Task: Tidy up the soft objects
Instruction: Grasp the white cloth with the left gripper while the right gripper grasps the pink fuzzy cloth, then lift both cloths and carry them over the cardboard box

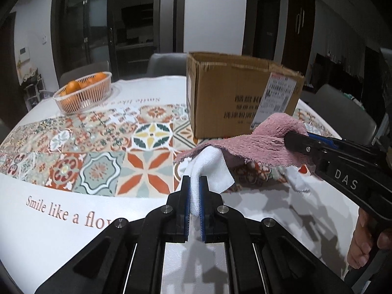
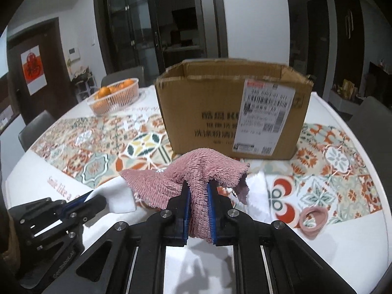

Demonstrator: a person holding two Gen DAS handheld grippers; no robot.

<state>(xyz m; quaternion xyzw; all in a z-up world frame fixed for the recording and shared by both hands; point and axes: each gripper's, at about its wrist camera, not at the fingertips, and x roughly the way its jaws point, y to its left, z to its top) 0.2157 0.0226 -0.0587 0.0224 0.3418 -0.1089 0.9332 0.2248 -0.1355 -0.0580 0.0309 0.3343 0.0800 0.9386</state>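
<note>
1. White cloth (image 1: 210,169), one piece: my left fingers (image 1: 194,183) are clamped tight on its fold, lifting it off the tabletop (image 1: 49,220).
2. Pink fuzzy towel (image 2: 196,171), one: my right fingers (image 2: 199,188) are pinched shut on it, just beside the white one.
3. One open cardboard box (image 2: 208,103) stands behind both.
4. One basket of oranges (image 1: 83,93) sits far left; one pink ring (image 2: 312,220) lies right.

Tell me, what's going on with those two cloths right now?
Left gripper jaws shut on white cloth. Right gripper jaws shut on pink towel. Cardboard box open ahead, nothing blocking.
</note>
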